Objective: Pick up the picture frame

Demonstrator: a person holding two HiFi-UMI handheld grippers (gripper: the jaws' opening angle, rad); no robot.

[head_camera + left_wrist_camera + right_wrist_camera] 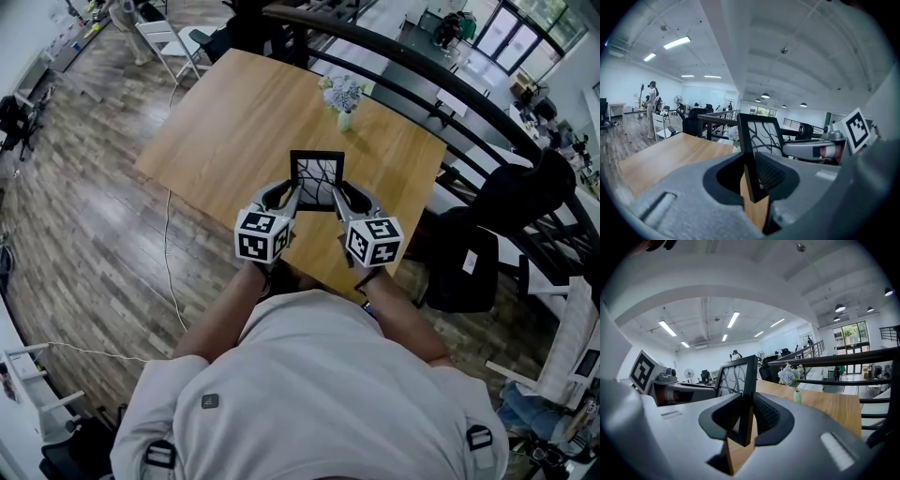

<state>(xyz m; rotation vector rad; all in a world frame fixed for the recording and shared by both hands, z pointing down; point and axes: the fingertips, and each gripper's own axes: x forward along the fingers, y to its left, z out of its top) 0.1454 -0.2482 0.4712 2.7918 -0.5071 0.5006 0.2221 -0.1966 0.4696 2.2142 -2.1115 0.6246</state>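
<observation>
The picture frame (317, 179) is black, with a white picture of dark branching lines. It hangs upright in the air above the near part of the wooden table (234, 122). My left gripper (293, 200) is shut on its left edge and my right gripper (338, 200) on its right edge. In the left gripper view the frame (761, 136) stands between the dark pads (768, 171) of the left gripper (751, 172). In the right gripper view the frame (736, 376) is pinched the same way by the right gripper (746, 417). Each gripper shows in the other's view.
A small vase of pale flowers (342, 97) stands near the table's far edge. A dark curved railing (450, 70) runs behind the table. A black office chair (464, 267) stands at the right, and a white cable (169, 253) trails over the wood floor at the left.
</observation>
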